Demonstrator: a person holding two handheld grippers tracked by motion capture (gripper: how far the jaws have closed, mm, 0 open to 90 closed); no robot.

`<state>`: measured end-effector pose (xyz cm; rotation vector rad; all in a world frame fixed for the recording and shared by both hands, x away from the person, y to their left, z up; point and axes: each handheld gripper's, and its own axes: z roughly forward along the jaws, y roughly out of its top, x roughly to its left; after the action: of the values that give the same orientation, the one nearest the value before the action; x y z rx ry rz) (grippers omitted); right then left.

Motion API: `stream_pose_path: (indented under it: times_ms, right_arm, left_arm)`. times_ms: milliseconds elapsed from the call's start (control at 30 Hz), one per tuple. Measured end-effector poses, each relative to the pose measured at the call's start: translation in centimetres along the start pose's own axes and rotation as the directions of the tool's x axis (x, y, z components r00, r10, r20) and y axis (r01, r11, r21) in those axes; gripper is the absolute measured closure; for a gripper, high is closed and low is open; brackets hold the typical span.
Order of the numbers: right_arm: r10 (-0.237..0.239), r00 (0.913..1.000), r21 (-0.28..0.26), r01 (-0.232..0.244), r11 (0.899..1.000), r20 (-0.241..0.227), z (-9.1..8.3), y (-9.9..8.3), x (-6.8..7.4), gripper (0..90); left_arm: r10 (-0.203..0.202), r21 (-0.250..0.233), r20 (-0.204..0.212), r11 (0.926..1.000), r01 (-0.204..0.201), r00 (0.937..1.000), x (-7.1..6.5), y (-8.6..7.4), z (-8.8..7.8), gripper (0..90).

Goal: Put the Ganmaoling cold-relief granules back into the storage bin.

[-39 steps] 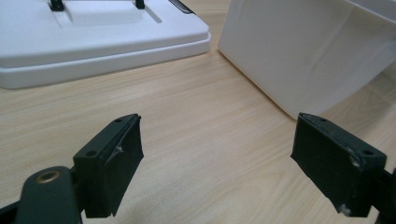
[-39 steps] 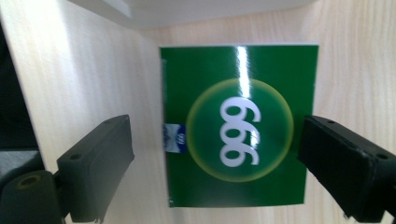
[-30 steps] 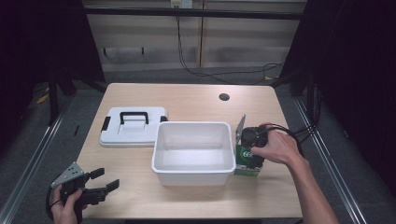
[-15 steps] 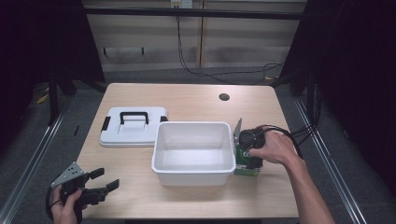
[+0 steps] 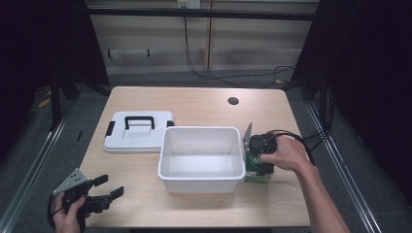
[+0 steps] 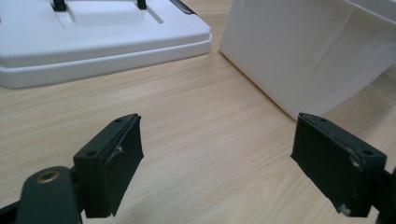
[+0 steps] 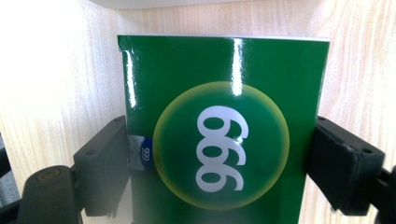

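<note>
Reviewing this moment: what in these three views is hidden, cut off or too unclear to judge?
- Green box, right gripper view: its near end is cut off by the bottom edge; whether the jaws press its sides or only flank them is unclear.
- Green box, high view: mostly covered by the right gripper and hand.
- White lid, left gripper view: handle cut off by the top edge.
- White bin, left gripper view: its inside is hidden by its wall.
</note>
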<state>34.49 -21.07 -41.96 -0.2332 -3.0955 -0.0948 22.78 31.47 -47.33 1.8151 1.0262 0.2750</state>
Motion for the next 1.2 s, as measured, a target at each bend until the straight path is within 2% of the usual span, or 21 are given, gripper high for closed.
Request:
stream_pose_path:
  times_ms: [100,167,267,400,433,800,900,967,1000,1100,1200]
  right_arm:
    - [-0.004,1.0,0.011,0.004,1.0,-0.001,-0.1,0.1,0.0,15.8]
    - [0.026,0.9996,0.014,-0.026,1.0,0.008,-0.3,-0.1,0.1,15.8]
    - [0.036,0.9993,0.004,-0.036,0.999,0.005,-0.4,-0.2,0.0,15.8]
    - [0.028,0.9996,0.006,-0.028,1.0,-0.004,-0.8,-0.3,0.1,15.9]
    - [0.04,0.9992,0.007,-0.04,0.999,0.0,-0.9,-0.4,0.1,15.8]
    - [0.02,0.9998,0.013,-0.02,1.0,0.007,-2.3,-0.6,0.4,15.9]
    - [0.029,0.9996,0.014,-0.029,0.999,-0.002,-2.6,-0.7,0.6,15.9]
    - [0.016,0.9999,0.008,-0.016,1.0,0.003,-2.6,-0.9,0.5,15.9]
    - [0.032,0.9995,0.012,-0.032,0.999,-0.002,-2.7,-1.0,0.6,15.9]
    - [0.015,0.9999,-0.003,-0.015,1.0,0.002,-2.9,-1.2,0.5,15.9]
    - [0.031,0.9995,0.008,-0.031,0.999,0.004,-3.4,-1.3,0.7,15.9]
  left_arm:
    - [0.0,0.001,0.003,1.0,0.0,1.0,0.0,0.0,0.0,15.9]
    - [0.001,0.001,0.003,1.0,-0.001,1.0,0.0,0.0,0.0,15.9]
    - [0.0,0.001,0.003,1.0,0.0,1.0,0.0,0.0,0.0,15.9]
    - [0.001,0.001,0.002,1.0,-0.001,1.0,0.0,0.0,0.0,15.9]
    - [0.001,0.0,0.002,1.0,-0.001,1.0,0.0,0.0,0.0,15.8]
    - [0.0,-0.001,0.003,1.0,0.0,1.0,0.0,0.0,0.0,15.9]
    - [0.0,-0.001,0.003,1.0,0.0,1.0,0.0,0.0,0.0,15.9]
    - [0.001,0.0,0.002,1.0,-0.001,1.0,0.0,0.0,0.0,15.8]
    - [0.001,0.001,0.003,1.0,-0.001,1.0,0.0,0.0,0.0,15.8]
    - [0.001,0.0,0.002,1.0,-0.001,1.0,0.0,0.0,0.0,15.8]
    - [0.0,0.001,0.001,1.0,0.0,1.0,0.0,0.0,0.0,15.8]
